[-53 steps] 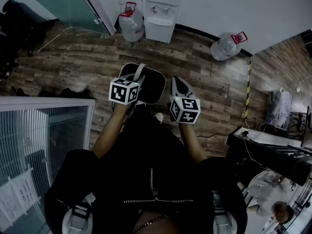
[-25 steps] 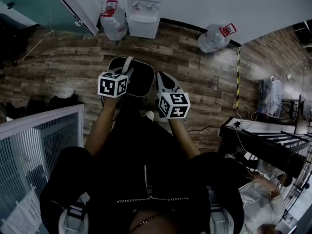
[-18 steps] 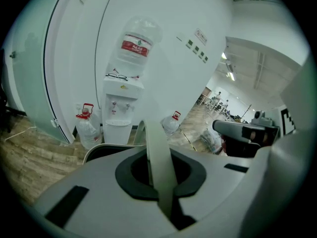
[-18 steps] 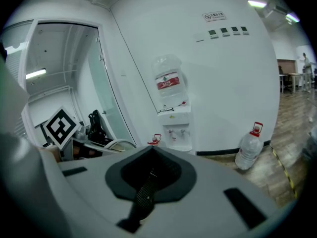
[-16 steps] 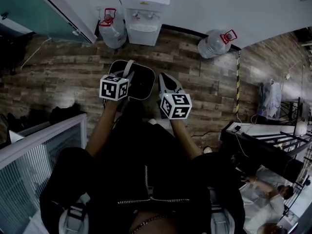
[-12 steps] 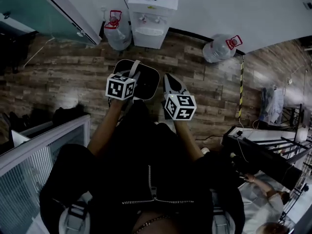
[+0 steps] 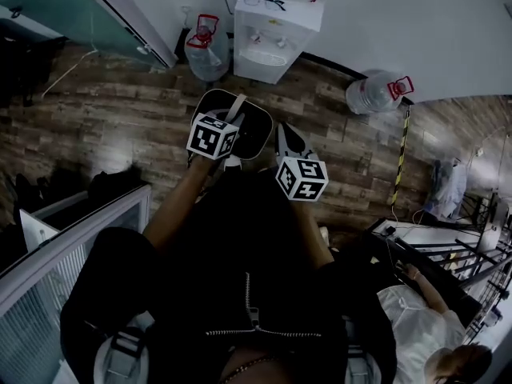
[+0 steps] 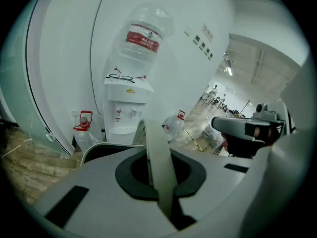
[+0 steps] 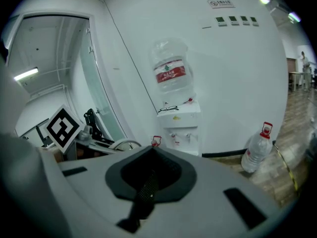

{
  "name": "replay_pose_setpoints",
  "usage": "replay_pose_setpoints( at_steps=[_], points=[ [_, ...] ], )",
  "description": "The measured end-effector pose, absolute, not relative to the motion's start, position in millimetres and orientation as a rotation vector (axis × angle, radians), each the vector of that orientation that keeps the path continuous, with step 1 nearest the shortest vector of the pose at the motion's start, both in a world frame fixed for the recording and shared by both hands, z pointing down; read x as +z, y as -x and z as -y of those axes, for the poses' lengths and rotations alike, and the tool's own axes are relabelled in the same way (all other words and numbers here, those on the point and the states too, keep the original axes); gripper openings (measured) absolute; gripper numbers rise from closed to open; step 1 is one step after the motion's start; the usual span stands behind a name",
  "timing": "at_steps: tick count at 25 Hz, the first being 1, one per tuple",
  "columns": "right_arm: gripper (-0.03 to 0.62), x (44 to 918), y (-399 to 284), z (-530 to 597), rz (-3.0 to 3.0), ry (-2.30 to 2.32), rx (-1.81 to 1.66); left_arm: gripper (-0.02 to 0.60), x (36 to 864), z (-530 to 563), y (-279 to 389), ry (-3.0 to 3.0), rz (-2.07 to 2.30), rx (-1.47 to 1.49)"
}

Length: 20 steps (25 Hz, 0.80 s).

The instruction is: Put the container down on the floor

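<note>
Left hand-held gripper [image 8: 161,180] is clenching the pale handle [image 8: 154,148] of the dark container [image 7: 256,130], holding it above the wooden floor [image 7: 120,118]; right hand-held gripper [image 9: 148,182] is closed, empty. Swinging may be working the thin handle loose, dropping it early.

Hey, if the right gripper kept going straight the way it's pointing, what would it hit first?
Likely the white floor-standing water dispenser, roughly dead ahead; nothing shows nearer, though depth is unclear.

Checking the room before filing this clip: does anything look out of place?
A pair of glasses lies on top of the water dispenser, in front of its inverted bottle, an odd spot where they could get knocked off. Otherwise nothing looks spilled or damaged.
</note>
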State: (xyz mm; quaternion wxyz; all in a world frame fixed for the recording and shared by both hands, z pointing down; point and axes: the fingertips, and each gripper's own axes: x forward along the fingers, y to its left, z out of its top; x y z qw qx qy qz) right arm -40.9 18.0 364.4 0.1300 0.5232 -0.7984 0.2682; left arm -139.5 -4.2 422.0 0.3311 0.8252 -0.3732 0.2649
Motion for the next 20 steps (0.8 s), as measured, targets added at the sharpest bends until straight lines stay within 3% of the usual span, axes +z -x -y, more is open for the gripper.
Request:
replay_pose_setpoints(
  at_steps=[20],
  points=[
    [0.009, 424.2, 1.1, 99.4, 2.298, -1.355, 0.867, 0.014, 495.7, 107.5, 99.4, -1.995, 1.066, 0.674]
  ],
)
